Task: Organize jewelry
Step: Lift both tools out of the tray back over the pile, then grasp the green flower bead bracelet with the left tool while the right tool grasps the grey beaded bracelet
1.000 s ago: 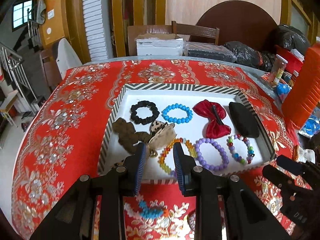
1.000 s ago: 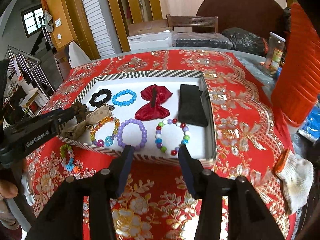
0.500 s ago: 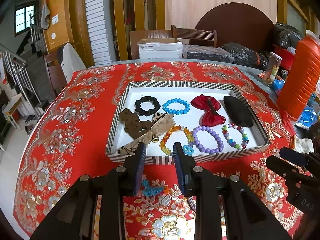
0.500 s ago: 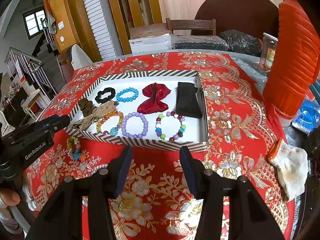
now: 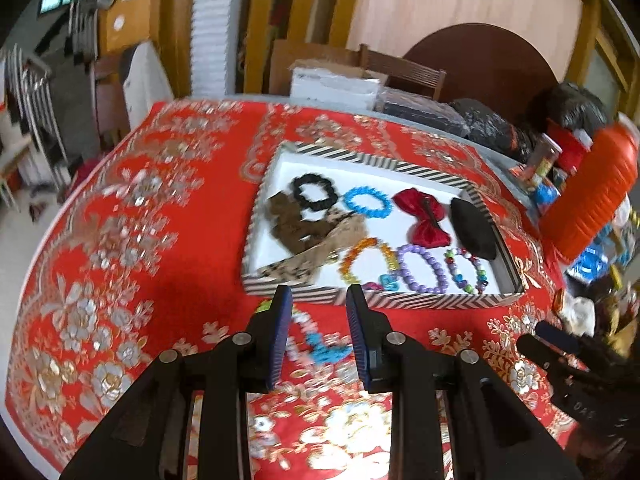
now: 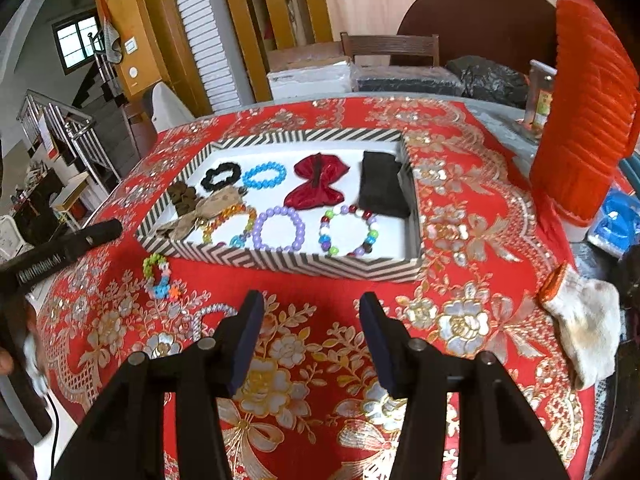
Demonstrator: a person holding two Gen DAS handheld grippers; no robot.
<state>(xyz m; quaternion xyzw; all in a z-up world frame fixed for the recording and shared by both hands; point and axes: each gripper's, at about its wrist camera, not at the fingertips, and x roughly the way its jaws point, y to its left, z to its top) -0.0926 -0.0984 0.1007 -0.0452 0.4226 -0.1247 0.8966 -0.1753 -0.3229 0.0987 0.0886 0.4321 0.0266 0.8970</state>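
A striped tray (image 6: 304, 262) on the red tablecloth holds a black scrunchie (image 6: 219, 174), blue bead bracelet (image 6: 265, 174), red bow (image 6: 316, 184), black pouch (image 6: 382, 186), brown bows, amber, purple (image 6: 280, 228) and multicolour (image 6: 349, 230) bracelets. It also shows in the left wrist view (image 5: 360, 300). A colourful bracelet (image 6: 159, 276) and a silver chain (image 6: 210, 314) lie on the cloth in front of the tray. My left gripper (image 5: 316, 304) is open above the colourful bracelet (image 5: 320, 346). My right gripper (image 6: 310, 308) is open and empty over the cloth.
A tall orange ribbed container (image 6: 584, 120) stands at the right. A white work glove (image 6: 584, 320) lies at the right table edge. Boxes and black bags (image 6: 480, 76) sit beyond the far table edge, with a chair behind.
Both grippers have pulled back from the tray toward the near side. The left one swung left and now sits over the loose colourful bracelet. Both stay open.
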